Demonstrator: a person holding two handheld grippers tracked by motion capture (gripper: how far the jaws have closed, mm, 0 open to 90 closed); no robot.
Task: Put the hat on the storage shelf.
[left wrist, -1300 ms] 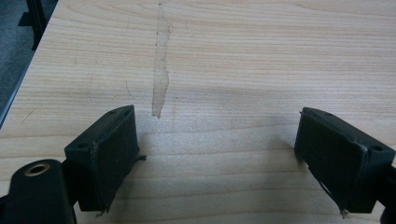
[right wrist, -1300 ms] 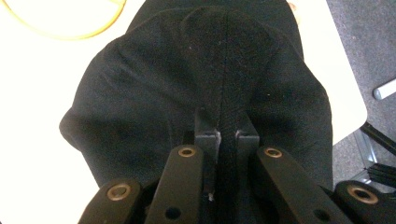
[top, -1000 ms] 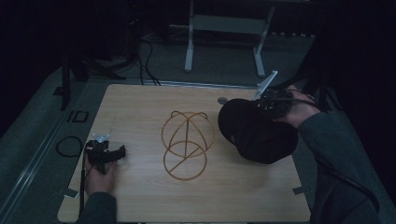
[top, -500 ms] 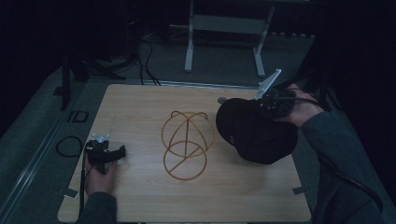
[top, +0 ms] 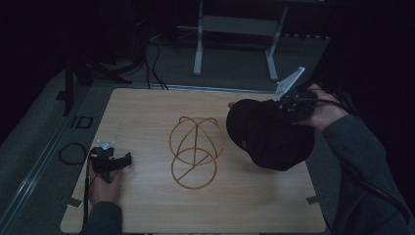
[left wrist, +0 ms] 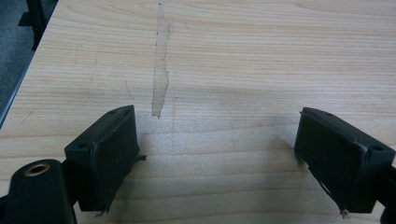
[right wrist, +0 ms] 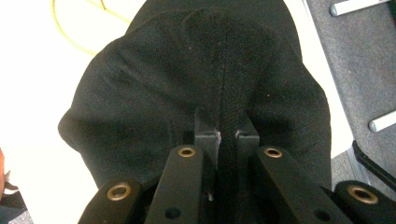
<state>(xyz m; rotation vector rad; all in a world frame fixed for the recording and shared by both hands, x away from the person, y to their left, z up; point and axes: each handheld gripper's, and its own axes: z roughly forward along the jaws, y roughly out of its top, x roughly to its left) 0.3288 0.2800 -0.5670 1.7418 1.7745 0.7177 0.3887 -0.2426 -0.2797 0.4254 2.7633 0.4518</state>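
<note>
A black cap hangs over the table's right side, pinched by my right gripper. In the right gripper view the jaws stand shut on a fold of the black cap, my right gripper gripping its seam. A gold wire stand, a dome of loops on a ring, sits at the middle of the wooden table. My left gripper rests on the table at the front left. In its own view my left gripper is open over bare wood, nothing between the pads.
A dried smear marks the wood ahead of the left gripper. A white table frame stands on the floor beyond the far edge. Cables lie on the floor at the left.
The right hand has shifted the cap slightly; its gripper stays shut on it. The left gripper has not moved.
</note>
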